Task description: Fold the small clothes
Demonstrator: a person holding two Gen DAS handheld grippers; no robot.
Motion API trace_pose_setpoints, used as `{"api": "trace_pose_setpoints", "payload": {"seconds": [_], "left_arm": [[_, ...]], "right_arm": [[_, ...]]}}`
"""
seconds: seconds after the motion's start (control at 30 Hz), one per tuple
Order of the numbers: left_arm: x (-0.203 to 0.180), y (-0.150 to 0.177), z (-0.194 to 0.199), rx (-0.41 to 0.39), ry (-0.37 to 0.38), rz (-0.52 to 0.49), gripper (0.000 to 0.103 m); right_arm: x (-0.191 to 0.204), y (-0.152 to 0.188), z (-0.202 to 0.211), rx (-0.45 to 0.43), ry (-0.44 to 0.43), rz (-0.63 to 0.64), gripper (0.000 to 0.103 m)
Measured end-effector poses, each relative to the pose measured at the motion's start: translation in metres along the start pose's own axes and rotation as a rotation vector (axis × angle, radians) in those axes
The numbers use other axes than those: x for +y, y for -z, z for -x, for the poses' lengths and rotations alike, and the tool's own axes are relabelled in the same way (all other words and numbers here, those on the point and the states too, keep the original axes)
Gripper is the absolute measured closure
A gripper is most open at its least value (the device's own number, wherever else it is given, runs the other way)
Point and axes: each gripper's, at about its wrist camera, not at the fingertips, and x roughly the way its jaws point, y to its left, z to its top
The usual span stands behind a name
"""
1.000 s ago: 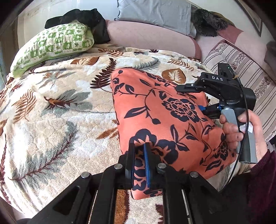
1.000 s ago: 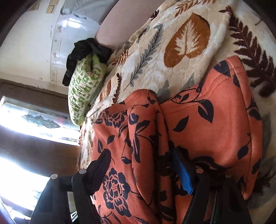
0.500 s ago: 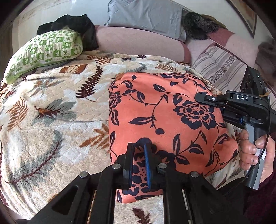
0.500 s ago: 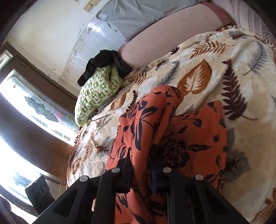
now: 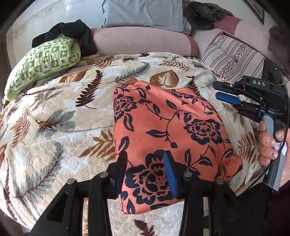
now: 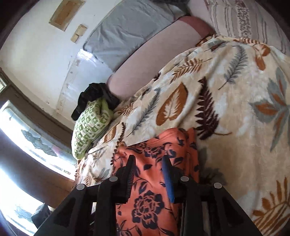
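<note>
An orange cloth with dark flowers (image 5: 163,123) lies folded on the leaf-patterned blanket (image 5: 59,127). My left gripper (image 5: 145,163) hovers over the cloth's near edge. Its jaws are opening, and the cloth shows flat beneath the gap without being pinched. In the left wrist view my right gripper (image 5: 216,90) hangs in the air off the cloth's right side, carried by a hand (image 5: 270,143). In the right wrist view that gripper (image 6: 148,163) points along the cloth (image 6: 154,203). Its jaws are opening with nothing gripped between them.
A green patterned pillow (image 5: 43,63) with a black garment (image 5: 72,34) on it lies at the blanket's far left. A pink bolster (image 5: 141,41), a grey pillow (image 5: 145,12) and a striped cushion (image 5: 233,56) line the back. A bright window (image 6: 27,145) shows in the right wrist view.
The left gripper let go of the cloth's near edge and spread its jaws. The right gripper closed on a raised fold, released it and lifted away to the right. The cloth now lies flat.
</note>
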Motion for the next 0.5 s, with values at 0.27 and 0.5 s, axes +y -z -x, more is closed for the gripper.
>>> {"api": "trace_pose_setpoints", "payload": {"seconds": [0.27, 0.5], "left_arm": [[0.013, 0.010, -0.028, 0.144, -0.018, 0.027, 0.042], [0.017, 0.012, -0.016, 0.085, -0.031, 0.008, 0.027]], "right_arm": [[-0.010, 0.021, -0.074, 0.193, 0.141, -0.059, 0.075], [0.012, 0.075, 0.011, 0.103, 0.026, 0.038, 0.071]]}}
